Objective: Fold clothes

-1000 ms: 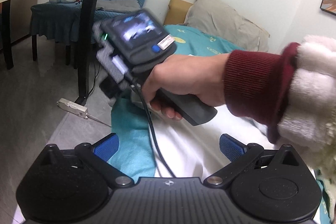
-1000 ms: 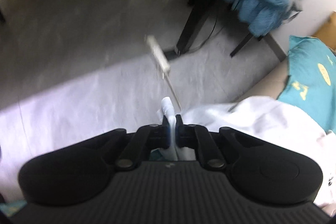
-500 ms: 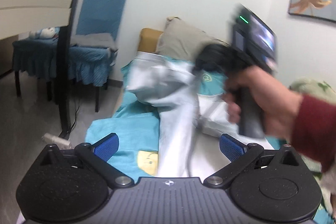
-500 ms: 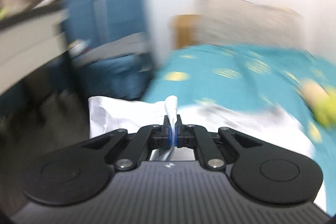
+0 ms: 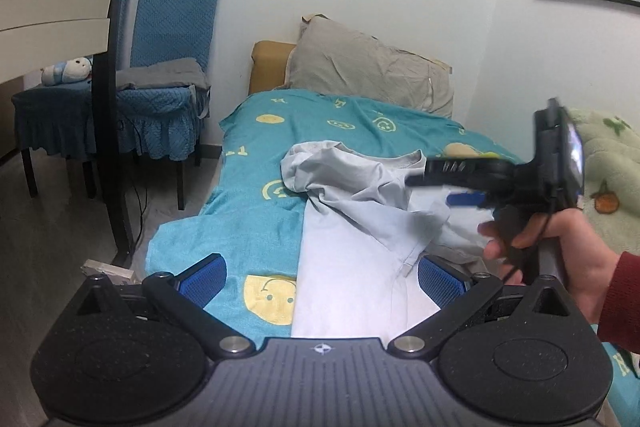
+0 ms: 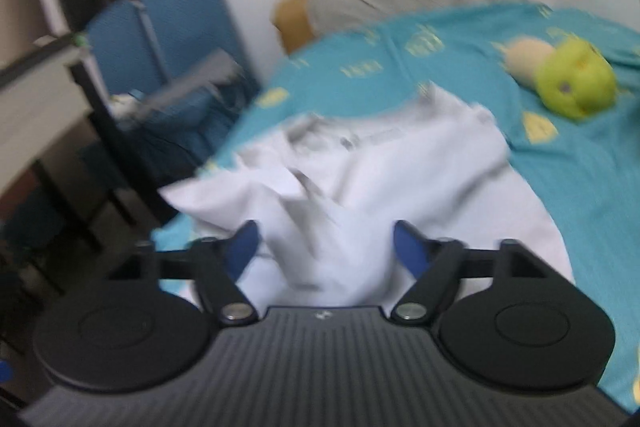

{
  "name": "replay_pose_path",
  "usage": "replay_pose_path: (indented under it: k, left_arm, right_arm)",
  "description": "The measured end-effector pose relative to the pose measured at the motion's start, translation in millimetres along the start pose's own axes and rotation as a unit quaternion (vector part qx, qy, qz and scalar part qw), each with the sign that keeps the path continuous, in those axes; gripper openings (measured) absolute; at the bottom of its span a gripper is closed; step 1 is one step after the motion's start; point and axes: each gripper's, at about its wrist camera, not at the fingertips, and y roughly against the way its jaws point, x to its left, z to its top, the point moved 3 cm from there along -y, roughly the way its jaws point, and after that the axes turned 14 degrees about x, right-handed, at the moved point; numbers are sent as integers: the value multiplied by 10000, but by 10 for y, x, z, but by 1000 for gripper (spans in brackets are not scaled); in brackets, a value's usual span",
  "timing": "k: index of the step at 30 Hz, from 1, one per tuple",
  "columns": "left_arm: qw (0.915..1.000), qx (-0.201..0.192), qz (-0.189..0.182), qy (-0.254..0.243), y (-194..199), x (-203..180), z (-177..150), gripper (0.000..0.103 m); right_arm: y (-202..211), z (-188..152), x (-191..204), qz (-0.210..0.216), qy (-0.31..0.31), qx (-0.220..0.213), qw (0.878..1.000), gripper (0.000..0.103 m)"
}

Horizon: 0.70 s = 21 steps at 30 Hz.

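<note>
Right claw (image 6: 324, 247) is springing open after a second clenched on the white garment (image 5: 360, 227), now lying released and rumpled on the teal bed cover (image 5: 248, 179). Left claw (image 5: 322, 279) is hanging open, empty. Likely one fold thrown over; smoothing is pending.

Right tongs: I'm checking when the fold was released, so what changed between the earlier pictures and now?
The right tongs, earlier pinched shut on a white shirt edge, swung it from the floor side over onto the bed and are now opening, the cloth lying loose between the pads. The shirt's side now lies folded across itself. The left tongs stayed open and empty.
</note>
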Motion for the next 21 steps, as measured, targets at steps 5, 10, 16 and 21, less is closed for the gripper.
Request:
replay_pose_path:
  k: [5,10,16,21]
  left_arm:
    - [9999,76,-112,41,-79,-31,26,103]
    - [9996,197,-170,62,-204,-28,22,103]
    - [9997,189,-148,71,-214,-29,-17,103]
    - [10000,11,-53,-31,-158,-66,-55,103]
  right_arm:
    - [-230,394,15,398,-28,110,9991,77]
    - [-698,634,102,732,116,998,9922,59]
    - [-726,589,362,424,964,954,9899,8]
    - [-394,700,72,-52,-342,-512,9981,8]
